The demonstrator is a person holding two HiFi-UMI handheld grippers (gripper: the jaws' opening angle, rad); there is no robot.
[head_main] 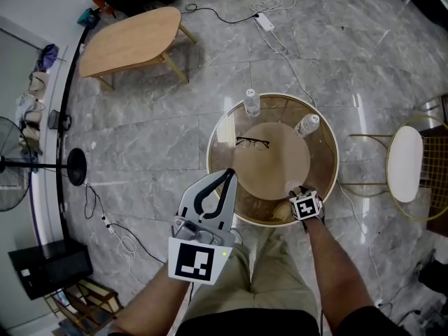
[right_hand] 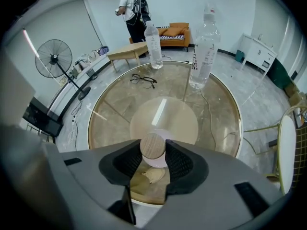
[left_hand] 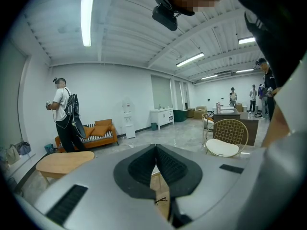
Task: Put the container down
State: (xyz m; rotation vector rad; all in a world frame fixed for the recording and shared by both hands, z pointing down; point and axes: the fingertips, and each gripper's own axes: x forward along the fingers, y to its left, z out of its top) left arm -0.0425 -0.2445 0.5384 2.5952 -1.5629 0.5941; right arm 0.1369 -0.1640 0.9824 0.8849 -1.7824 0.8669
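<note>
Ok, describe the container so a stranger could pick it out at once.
Start at the round glass table in the middle of the floor. At its near edge the right gripper is shut on the container. Unlike the two tall clear bottles on the far side, it is small, with a round wooden lid.

Round glass worktop (head_main: 212, 140). On it: water bottle (head_main: 252, 102) upright at 11 o'clock, second bottle (head_main: 307, 124) at 1 o'clock, eyeglasses (head_main: 252, 143) at 10 o'clock. On the floor around: wooden coffee table (head_main: 133, 39) at 10 o'clock, white-seat chair (head_main: 405, 163) at 3 o'clock, standing fan (head_main: 10, 165) at 9 o'clock, power strip (head_main: 265, 22) at 12 o'clock.
</note>
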